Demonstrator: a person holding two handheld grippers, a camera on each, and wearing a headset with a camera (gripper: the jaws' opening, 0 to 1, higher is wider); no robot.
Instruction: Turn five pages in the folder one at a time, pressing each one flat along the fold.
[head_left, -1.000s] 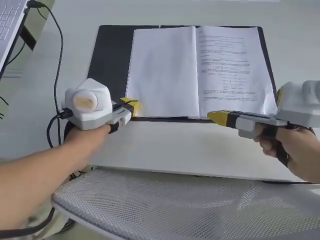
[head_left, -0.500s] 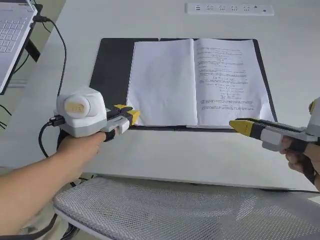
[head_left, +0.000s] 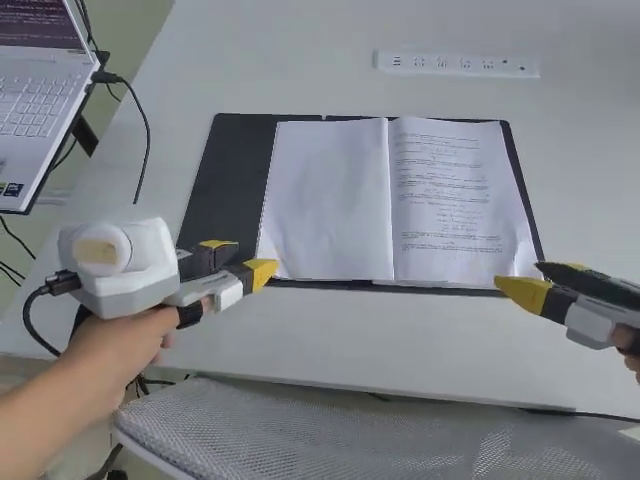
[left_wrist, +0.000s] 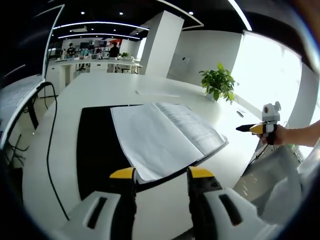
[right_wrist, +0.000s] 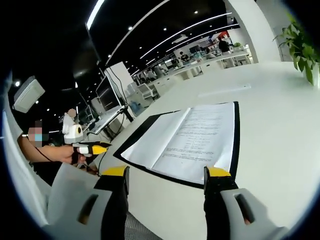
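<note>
Two yellow-tipped grey claws hang spread and empty: left gripper at 8 o'clock, right gripper at 4, both just short of the black folder of white pages, open at 12 on the white table. I judge thin sheets could lift two together, or crease at a pinched corner.

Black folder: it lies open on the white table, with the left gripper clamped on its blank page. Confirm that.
Wrong on the clamp. The black folder lies open on the white table, but the left gripper is open, its jaws apart and short of the blank page, as the left gripper view shows.
</note>
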